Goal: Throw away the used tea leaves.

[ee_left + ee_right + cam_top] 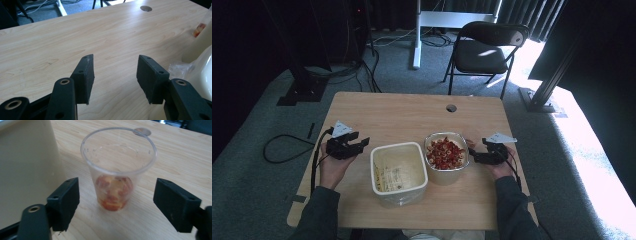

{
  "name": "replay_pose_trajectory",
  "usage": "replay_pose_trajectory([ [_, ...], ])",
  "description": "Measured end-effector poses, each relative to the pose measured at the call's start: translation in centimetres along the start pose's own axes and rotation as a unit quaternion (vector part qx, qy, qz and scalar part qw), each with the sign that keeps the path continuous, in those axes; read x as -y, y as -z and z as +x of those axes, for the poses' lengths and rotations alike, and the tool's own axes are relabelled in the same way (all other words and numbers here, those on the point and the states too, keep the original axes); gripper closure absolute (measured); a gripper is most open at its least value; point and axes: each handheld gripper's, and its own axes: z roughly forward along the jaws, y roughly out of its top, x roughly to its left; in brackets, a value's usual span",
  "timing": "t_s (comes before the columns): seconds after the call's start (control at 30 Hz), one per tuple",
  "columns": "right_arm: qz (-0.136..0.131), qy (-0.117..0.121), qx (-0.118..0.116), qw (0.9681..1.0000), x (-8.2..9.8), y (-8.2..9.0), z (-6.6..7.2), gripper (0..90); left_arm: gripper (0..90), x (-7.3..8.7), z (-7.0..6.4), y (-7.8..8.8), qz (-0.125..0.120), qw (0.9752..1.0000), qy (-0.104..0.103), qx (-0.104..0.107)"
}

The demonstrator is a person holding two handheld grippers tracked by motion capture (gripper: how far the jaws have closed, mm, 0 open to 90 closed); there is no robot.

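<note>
A clear plastic cup (117, 167) stands upright on the wooden table, with a few red and pale pieces in its bottom. My right gripper (117, 182) is open, one jaw on each side of the cup, and neither pad touches it. In the high view the right gripper (473, 154) sits just right of a tub of red and white pieces (446, 152). My left gripper (116, 57) is open with only bare table between its jaws. It lies at the left (361, 145), beside a cream square tub (398, 172) that holds a crumpled wrapper.
The cream wall of a tub (27, 170) rises close to the right gripper's left jaw. A round cable hole (451, 107) sits near the table's far edge. A black folding chair (484, 50) and floor cables (287, 145) lie beyond the table.
</note>
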Motion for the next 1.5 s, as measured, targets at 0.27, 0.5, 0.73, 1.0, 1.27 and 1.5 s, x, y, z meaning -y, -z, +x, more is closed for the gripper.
replay_pose_trajectory([
  [0.27, -0.002, 0.028, -0.011, 0.9996, -0.5, -1.8, -0.9, 22.7, 48.7, 0.2, 0.0, -0.2, 0.001, 1.0, 0.003, 0.001],
  [0.5, -0.027, 0.02, -0.029, 0.999, -0.4, -2.4, -1.3, 31.4, 48.7, 0.4, 0.1, -0.3, 0.002, 1.0, 0.006, 0.003],
  [0.73, -0.042, 0.008, -0.035, 0.9984, -0.3, -2.8, -1.5, 34.7, 48.7, 0.7, 0.2, -0.5, 0.007, 1.0, 0.006, 0.003],
  [1.0, -0.054, 0.007, -0.021, 0.9983, -0.8, -1.6, -1.6, 39.5, 48.8, 0.8, 0.2, -0.7, 0.007, 0.9999, 0.007, 0.005],
  [1.27, -0.053, 0.01, -0.015, 0.9985, -1.0, -0.3, -1.9, 39.4, 48.8, 0.7, 0.1, -0.7, 0.007, 0.9999, 0.007, 0.004],
  [1.5, -0.054, 0.007, -0.016, 0.9984, -1.1, -0.1, -1.8, 39.3, 48.8, 0.7, 0.2, -0.8, 0.01, 0.9999, 0.005, 0.002],
])
